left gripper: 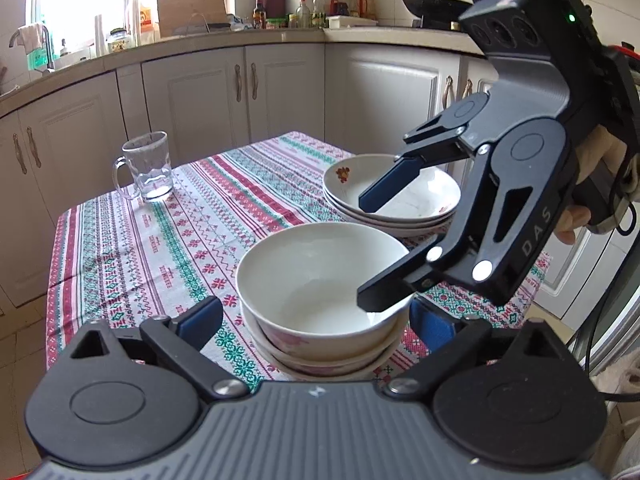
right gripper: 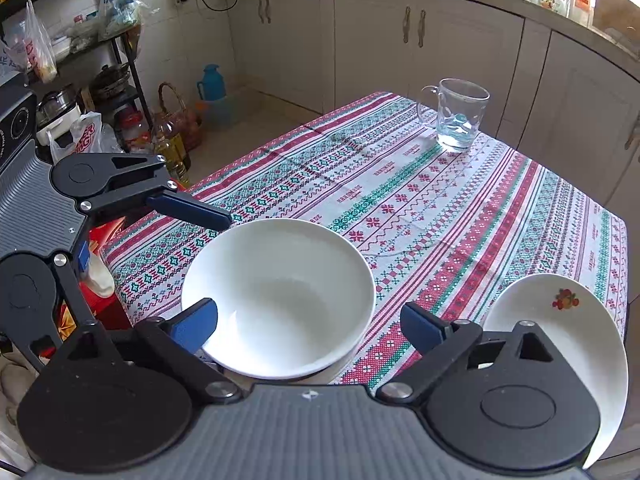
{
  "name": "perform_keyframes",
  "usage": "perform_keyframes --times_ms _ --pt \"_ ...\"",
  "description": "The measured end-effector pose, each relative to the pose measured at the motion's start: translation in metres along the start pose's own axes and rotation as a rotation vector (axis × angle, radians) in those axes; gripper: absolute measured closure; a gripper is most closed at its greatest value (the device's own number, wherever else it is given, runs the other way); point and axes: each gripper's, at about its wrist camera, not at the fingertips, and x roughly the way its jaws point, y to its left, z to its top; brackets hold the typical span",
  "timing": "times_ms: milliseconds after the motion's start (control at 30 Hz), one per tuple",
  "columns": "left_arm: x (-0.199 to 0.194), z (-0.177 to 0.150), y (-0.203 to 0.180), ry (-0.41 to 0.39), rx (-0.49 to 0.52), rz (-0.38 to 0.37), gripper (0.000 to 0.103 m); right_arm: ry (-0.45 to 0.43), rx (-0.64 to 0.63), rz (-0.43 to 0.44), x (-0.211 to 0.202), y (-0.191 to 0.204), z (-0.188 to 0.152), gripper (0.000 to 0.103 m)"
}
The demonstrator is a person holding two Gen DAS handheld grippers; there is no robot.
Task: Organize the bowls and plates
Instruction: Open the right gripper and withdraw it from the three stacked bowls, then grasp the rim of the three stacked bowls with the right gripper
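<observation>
Several white bowls [left gripper: 316, 280] stand nested in a stack near the table's front edge, the top one empty. Behind it lies a stack of shallow white plates [left gripper: 400, 200] with a flower print. My left gripper [left gripper: 316, 320] is open, its blue pads on either side of the bowl stack without touching it. My right gripper [left gripper: 366, 248] comes in from the right, open, its lower finger over the top bowl's rim and its upper finger above the plates. In the right wrist view the top bowl [right gripper: 280, 296] sits between my right gripper's [right gripper: 310, 328] spread pads, and the plates [right gripper: 568, 320] lie at the right.
A glass mug [left gripper: 150, 168] [right gripper: 460, 116] stands at the far corner of the table with its patterned cloth [left gripper: 160, 240] [right gripper: 440, 208]. Kitchen cabinets ring the table. Bottles, bags and a shelf crowd the floor to the left in the right wrist view.
</observation>
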Motion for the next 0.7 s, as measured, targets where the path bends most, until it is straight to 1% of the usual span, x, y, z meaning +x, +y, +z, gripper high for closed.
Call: perform_keyframes --times_ms 67,100,200,367,433,500,600,700 --pt "-0.006 -0.001 0.002 -0.010 0.000 -0.018 0.004 -0.018 -0.002 -0.011 -0.006 0.001 -0.002 0.003" --pt "-0.008 -0.001 0.003 -0.011 -0.007 -0.023 0.004 -0.029 -0.005 -0.019 -0.010 0.001 -0.004 0.000" --pt "-0.014 -0.002 0.006 -0.002 -0.018 -0.036 0.004 -0.069 -0.017 -0.026 -0.024 0.003 -0.010 0.000" --pt "-0.018 -0.008 0.005 0.065 -0.007 -0.029 0.004 -0.132 -0.065 -0.046 -0.045 0.013 -0.024 0.000" --pt "-0.016 -0.014 0.005 0.079 -0.006 -0.013 0.004 -0.156 -0.096 -0.058 -0.051 0.019 -0.031 0.000" --pt "-0.013 -0.019 0.007 0.098 -0.024 -0.008 0.004 -0.176 -0.118 -0.081 -0.054 0.024 -0.038 0.000" --pt "-0.011 -0.026 0.011 0.107 -0.048 -0.022 0.004 -0.173 -0.139 -0.100 -0.051 0.028 -0.047 0.000" --pt "-0.010 -0.030 0.009 0.094 -0.007 -0.007 0.004 -0.149 -0.145 -0.092 -0.044 0.029 -0.055 0.000"
